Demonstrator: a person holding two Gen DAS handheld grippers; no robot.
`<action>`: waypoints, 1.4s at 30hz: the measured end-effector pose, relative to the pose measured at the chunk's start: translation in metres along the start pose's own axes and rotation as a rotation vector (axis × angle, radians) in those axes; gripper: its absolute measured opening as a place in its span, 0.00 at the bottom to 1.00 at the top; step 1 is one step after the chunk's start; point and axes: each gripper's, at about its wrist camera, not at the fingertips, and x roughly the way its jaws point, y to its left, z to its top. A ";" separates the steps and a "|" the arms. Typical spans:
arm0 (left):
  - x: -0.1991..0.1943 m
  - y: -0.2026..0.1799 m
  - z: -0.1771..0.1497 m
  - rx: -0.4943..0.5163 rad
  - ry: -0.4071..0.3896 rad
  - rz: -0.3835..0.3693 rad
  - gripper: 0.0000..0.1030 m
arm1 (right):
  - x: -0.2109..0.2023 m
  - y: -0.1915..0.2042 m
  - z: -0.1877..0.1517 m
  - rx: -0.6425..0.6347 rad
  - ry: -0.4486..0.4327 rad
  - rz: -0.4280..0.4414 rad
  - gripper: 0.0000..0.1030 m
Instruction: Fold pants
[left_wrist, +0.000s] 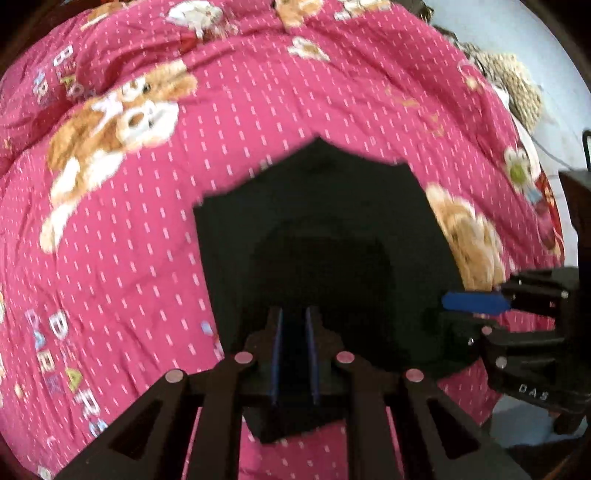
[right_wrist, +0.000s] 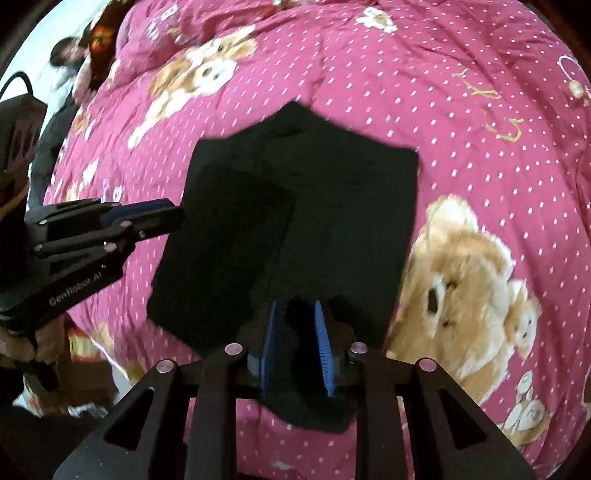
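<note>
Left wrist view.
Left claw, nearest the lens: black linkage arms with silver pins, blue pads, jaws narrow, clamped on a dark edge of the pants. Fabric bunched between the pads and hanging a little below them.
Pants: black, partly folded, spread out ahead of the claw on the bedspread, far end coming to a blunt point. Folds within the dark cloth hard to tell apart.
Bedspread: pink, dotted with short white dashes, printed with tan teddy bears and pastel letters; somewhat blurred.
Right claw: entering from the right edge, one blue pad showing, tips at the right border of the pants. Grip not clear from this side.
Knitted tan item: upper right, at the bed's far edge, too blurred to name.

Right wrist view.
Right claw, nearest the lens: blue ribbed pads, jaws narrow with a small gap, black cloth of the pants pinched between them.
Pants: one layer laid over another, a fold line running down the middle, resting on the bedspread.
Left claw: coming in from the left, tips meeting the left border of the pants.
Bear print: large, just right of the pants.
</note>
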 end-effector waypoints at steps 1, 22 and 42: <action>0.003 -0.002 -0.007 0.002 0.015 0.006 0.14 | 0.002 0.001 -0.004 -0.003 0.008 -0.002 0.22; 0.016 -0.012 -0.036 0.036 0.054 0.066 0.16 | 0.011 -0.001 -0.032 -0.011 0.060 -0.022 0.24; 0.013 0.063 -0.002 -0.215 0.025 -0.086 0.44 | -0.004 -0.052 -0.004 0.222 -0.042 0.047 0.49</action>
